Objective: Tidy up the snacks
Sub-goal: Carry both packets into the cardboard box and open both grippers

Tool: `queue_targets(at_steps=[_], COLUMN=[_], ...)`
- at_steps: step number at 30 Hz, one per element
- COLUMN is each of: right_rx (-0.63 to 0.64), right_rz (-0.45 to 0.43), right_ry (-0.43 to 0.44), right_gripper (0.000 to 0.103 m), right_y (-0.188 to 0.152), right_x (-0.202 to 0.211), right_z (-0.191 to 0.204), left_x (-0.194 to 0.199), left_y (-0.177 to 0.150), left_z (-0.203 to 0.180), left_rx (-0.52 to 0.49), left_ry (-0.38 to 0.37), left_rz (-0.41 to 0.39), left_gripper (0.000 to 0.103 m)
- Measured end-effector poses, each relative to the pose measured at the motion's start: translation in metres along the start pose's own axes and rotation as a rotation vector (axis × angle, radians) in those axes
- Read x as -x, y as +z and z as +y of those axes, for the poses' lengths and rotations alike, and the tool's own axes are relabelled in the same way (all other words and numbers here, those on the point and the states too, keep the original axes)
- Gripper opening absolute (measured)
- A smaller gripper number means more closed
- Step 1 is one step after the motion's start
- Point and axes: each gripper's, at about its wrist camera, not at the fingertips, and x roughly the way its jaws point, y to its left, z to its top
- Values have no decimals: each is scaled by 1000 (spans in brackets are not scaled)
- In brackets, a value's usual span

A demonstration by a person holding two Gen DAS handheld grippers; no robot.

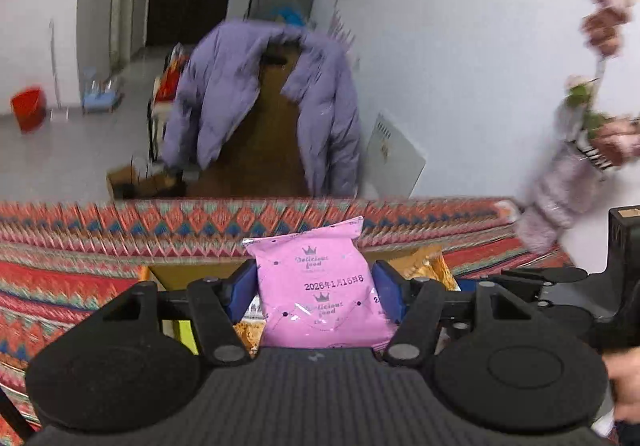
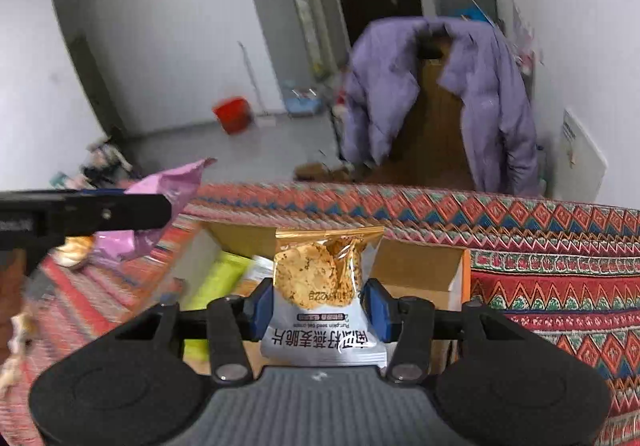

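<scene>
- Clamped between the blue pads of the left gripper, in the left wrist view, sits a pink snack packet: one packet, upright, its crimped top edge pointing away from the camera, its lower part nearest the lens.
- Beneath and beyond it lies an open cardboard box on a patterned red cloth; a gold-wrapped snack and a yellow-green packet show inside, so at least two items are already in there.
- At the right edge I can see part of the right gripper, side on; its jaws cannot be read from here.
- In the right wrist view, the right gripper is closed on one cracker packet, white below and clear above, with two round crackers showing through the window.
- That packet hangs over the same cardboard box, which holds a yellow-green packet and other wrappers I cannot count.
- To the left, the left gripper shows with the pink snack packet crumpled between its fingers.
- Handling, as I judge it: both packets are light, soft, air-puffed film and somewhat slippery; the crackers are brittle, so a squeeze across the belly risks breakage.
- Taking hold near a sealed edge looks safer than gripping the middle.
</scene>
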Motion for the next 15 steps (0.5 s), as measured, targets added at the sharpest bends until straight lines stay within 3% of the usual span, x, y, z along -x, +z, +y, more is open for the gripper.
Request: queue_targets(at_steps=[6, 12, 15], right_rx=[-46, -15, -20], right_rz=[99, 122, 125], right_ry=[-48, -112, -124], right_gripper=[49, 59, 62], right_y=[-3, -9, -12], right_x=[-70, -83, -76], right_z=[-17, -15, -18], left_x=[-76, -116, -122], left_y=[-13, -26, -32], left_z=[24, 24, 24], left_rx=[79, 38, 63], left_ry=[3, 16, 38], left_rz=[107, 157, 163], left_gripper=[63, 63, 73])
